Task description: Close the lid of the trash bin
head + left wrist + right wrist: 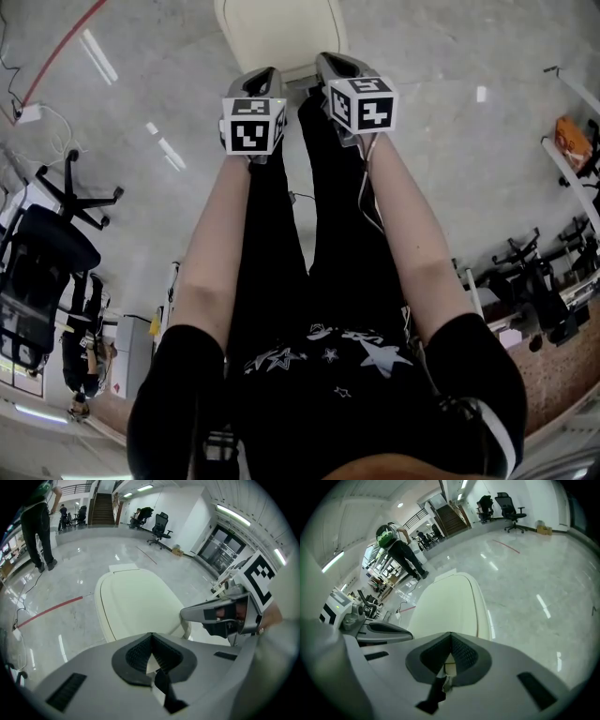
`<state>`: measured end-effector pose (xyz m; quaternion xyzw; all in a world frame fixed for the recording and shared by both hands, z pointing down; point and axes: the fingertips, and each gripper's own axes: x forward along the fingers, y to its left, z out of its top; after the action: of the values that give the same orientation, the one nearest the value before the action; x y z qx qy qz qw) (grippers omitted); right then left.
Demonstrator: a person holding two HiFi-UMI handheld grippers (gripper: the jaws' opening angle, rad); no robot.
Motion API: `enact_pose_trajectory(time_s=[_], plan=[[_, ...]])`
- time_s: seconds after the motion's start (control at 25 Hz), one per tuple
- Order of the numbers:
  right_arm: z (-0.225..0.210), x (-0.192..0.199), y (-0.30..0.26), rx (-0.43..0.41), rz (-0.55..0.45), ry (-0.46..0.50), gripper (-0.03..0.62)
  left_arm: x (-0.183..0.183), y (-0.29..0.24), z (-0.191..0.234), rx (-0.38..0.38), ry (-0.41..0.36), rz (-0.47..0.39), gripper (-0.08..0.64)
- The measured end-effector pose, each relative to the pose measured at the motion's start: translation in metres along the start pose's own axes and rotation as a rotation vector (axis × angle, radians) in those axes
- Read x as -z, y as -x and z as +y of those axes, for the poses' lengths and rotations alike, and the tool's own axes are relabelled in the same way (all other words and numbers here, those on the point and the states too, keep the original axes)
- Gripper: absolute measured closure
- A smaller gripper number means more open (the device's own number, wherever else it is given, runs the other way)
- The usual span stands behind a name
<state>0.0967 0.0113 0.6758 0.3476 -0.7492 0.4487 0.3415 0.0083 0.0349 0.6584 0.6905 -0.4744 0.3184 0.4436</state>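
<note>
The trash bin's cream lid (281, 33) lies flat on the bin, straight ahead of the person's legs. It fills the middle of the left gripper view as a rounded cream lid (136, 602), and also shows as the cream lid (450, 604) in the right gripper view. My left gripper (265, 75) hovers at the lid's near edge, jaws shut with nothing between them (150, 634). My right gripper (330, 60) is beside it over the same edge, also shut and empty (450, 633). Whether either touches the lid cannot be told.
Polished grey floor surrounds the bin, with a red line (56, 47) at the far left. Black office chairs (47, 253) stand to the left and wheeled equipment (534, 281) to the right. A person (40, 522) walks in the background beside a cable.
</note>
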Motion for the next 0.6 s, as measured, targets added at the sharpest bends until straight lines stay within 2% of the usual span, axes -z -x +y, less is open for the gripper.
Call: enact_pose_trajectory(time_s=[0.24, 0.4, 0.6], plan=[[-0.0014, 0.0005, -0.0023, -0.003, -0.006, -0.012, 0.586, 0.0031, -0.0059, 0.0009, -0.005, 0.006, 0.019, 0.549], [-0.0023, 0.0025, -0.0060, 0.029, 0.013, 0.000, 0.586, 0.0059, -0.0114, 0.0029, -0.019, -0.014, 0.052, 0.549], [-0.0047, 0.0022, -0.0035, 0.043, 0.028, 0.011, 0.586, 0.0033, -0.0093, 0.0002, -0.016, -0.002, 0.053, 0.549]])
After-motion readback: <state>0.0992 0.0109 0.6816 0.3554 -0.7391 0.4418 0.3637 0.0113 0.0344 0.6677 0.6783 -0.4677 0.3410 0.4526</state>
